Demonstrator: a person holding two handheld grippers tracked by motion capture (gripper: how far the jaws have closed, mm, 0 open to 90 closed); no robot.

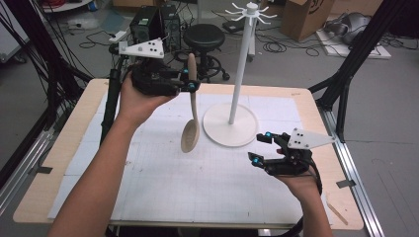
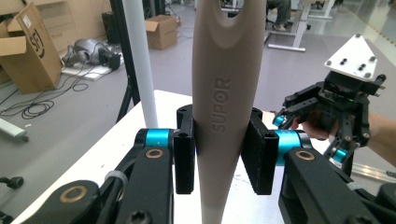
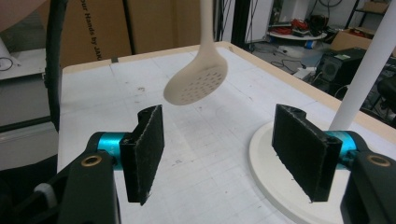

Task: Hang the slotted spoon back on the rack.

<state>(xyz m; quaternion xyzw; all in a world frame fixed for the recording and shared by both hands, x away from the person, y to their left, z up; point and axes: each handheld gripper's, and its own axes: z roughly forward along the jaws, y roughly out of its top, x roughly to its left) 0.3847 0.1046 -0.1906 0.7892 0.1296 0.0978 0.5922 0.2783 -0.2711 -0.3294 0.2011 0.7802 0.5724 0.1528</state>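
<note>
Beige plastic slotted spoon (image 1: pixel 190 116), smooth handle, perforated oval bowl, hangs upright above the white gridded bench (image 1: pixel 197 192), beside the white stand (image 1: pixel 236 89). Left claw (image 1: pixel 189 79), raised high, clamps its handle. Right claw (image 1: pixel 261 147), held low near the stand's round base, gapes wide, nothing in it.

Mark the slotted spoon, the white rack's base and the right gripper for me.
slotted spoon (image 1: pixel 190 137), high view, on its perforated bowl.
white rack's base (image 1: pixel 217 129), high view, on the bare disc left of the pole.
right gripper (image 1: pixel 261 147), high view, midway between its fingertips.
</note>
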